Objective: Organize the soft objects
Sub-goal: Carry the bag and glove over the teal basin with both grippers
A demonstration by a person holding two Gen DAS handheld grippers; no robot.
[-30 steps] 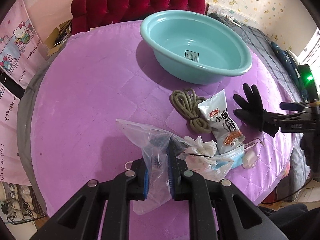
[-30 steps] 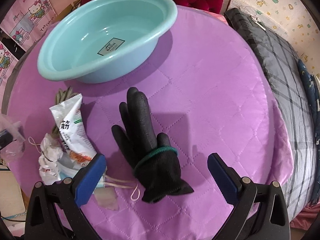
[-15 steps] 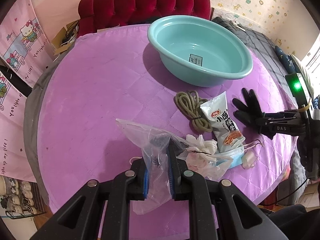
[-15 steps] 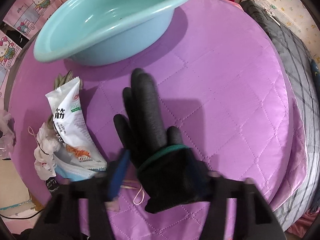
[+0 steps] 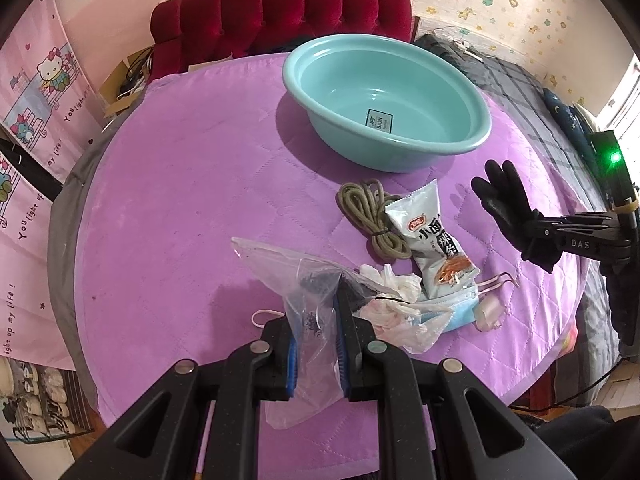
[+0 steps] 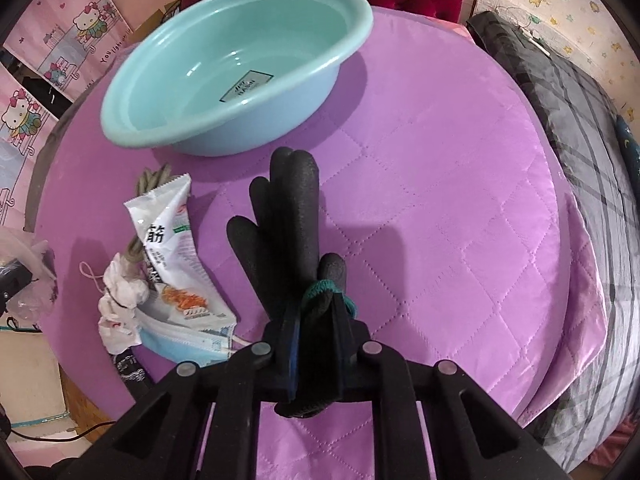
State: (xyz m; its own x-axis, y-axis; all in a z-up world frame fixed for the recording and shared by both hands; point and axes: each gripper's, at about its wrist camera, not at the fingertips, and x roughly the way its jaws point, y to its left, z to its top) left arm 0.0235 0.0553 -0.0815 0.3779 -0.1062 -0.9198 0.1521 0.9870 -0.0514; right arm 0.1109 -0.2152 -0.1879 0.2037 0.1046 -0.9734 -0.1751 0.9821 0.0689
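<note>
My left gripper [image 5: 316, 316] is shut on a clear plastic zip bag [image 5: 308, 300] and holds it above the purple quilted table [image 5: 180, 200]. My right gripper [image 6: 316, 312] is shut on the cuff of a black glove [image 6: 292, 216], lifted off the table; it also shows in the left wrist view [image 5: 508, 208]. A teal basin [image 5: 384, 100] stands empty at the back, and shows in the right wrist view [image 6: 236, 64]. A white snack packet [image 5: 432, 236], an olive rope coil [image 5: 368, 212], crumpled white plastic [image 5: 396, 292] and a blue face mask [image 5: 456, 312] lie in a pile.
A red tufted headboard [image 5: 280, 12] is behind the table. A grey plaid bed cover [image 6: 580, 128] lies to the right. Pink cartoon curtains [image 5: 32, 100] hang on the left. The table edge drops off near me.
My right gripper has closed on the glove's cuff and lifted it off the table. My left gripper has kept hold of the bag and risen a little.
</note>
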